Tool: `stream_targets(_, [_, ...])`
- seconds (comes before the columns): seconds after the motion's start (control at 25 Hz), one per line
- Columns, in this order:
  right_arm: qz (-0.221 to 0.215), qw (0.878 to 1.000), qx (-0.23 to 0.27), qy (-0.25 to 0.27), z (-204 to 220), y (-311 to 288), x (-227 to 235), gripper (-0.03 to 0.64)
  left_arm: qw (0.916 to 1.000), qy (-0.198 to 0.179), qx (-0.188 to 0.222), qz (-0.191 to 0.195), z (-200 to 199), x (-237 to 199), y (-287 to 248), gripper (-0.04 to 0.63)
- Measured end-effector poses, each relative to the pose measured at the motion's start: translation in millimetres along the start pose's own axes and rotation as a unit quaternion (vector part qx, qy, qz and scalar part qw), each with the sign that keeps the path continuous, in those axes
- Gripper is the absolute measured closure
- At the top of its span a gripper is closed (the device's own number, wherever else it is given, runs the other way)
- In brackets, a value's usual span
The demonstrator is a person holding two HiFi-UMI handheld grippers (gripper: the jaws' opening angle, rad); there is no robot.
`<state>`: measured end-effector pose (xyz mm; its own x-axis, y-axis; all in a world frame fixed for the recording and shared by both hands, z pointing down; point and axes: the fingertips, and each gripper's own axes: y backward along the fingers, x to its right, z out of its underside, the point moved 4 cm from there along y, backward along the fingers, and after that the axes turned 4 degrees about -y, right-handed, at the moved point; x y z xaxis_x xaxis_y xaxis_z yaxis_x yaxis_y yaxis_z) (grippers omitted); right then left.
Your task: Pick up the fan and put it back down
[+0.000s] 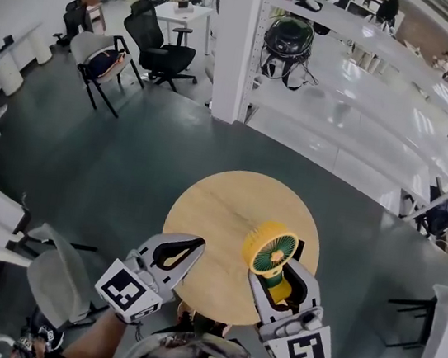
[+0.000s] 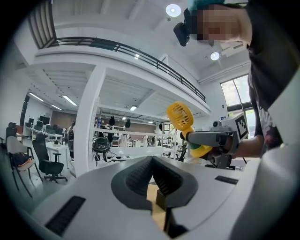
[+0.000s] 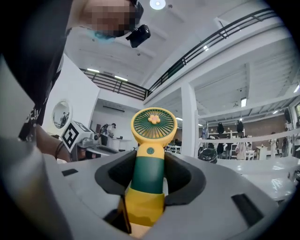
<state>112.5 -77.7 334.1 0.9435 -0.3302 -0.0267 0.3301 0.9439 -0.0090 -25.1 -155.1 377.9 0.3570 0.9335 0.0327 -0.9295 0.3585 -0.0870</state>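
Note:
A small handheld fan with a yellow round head, a green handle and a yellow base is held above the round wooden table. My right gripper is shut on its handle, with the fan head standing upright past the jaws. In the right gripper view the fan fills the gap between the dark pads of the right gripper. My left gripper hovers over the table's left part, shut with nothing in it. In the left gripper view the left gripper points level, and the fan shows to its right.
A white pillar and long white shelves with a dark helmet stand behind the table. Black office chairs are at the back left. A grey chair stands close at the lower left, on dark floor.

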Motion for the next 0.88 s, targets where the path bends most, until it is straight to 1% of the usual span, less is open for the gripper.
stream_targets(0.12, [-0.002, 1.000, -0.006, 0.009, 2.4, -0.9, 2.5, 0.433, 1.0000, 0.003, 0.001, 0.002, -1.5, 0.0, -2.6, 0.578])
stream_targets(0.24, [-0.005, 1.000, -0.030, -0.002, 16.1, -1.9, 5.5, 0.433, 1.0000, 0.003, 0.003, 0.003, -3.9, 0.8, -5.4, 0.578])
stream_targets(0.52, [-0.011, 0.999, -0.049, -0.009, 26.0, -1.7, 4.7, 0.433, 1.0000, -0.001, 0.000, 0.000, -5.4, 0.1, -5.0, 0.578])
stream_targets(0.72, [-0.005, 1.000, -0.029, -0.004, 21.4, -4.1, 6.4, 0.433, 1.0000, -0.001, 0.005, 0.002, -4.6, 1.6, -4.3, 0.578])
stream_targets(0.88, [-0.014, 0.999, -0.046, -0.010, 23.4, -3.3, 5.3, 0.431, 1.0000, -0.001, 0.001, 0.000, -5.8, -0.4, -4.5, 0.578])
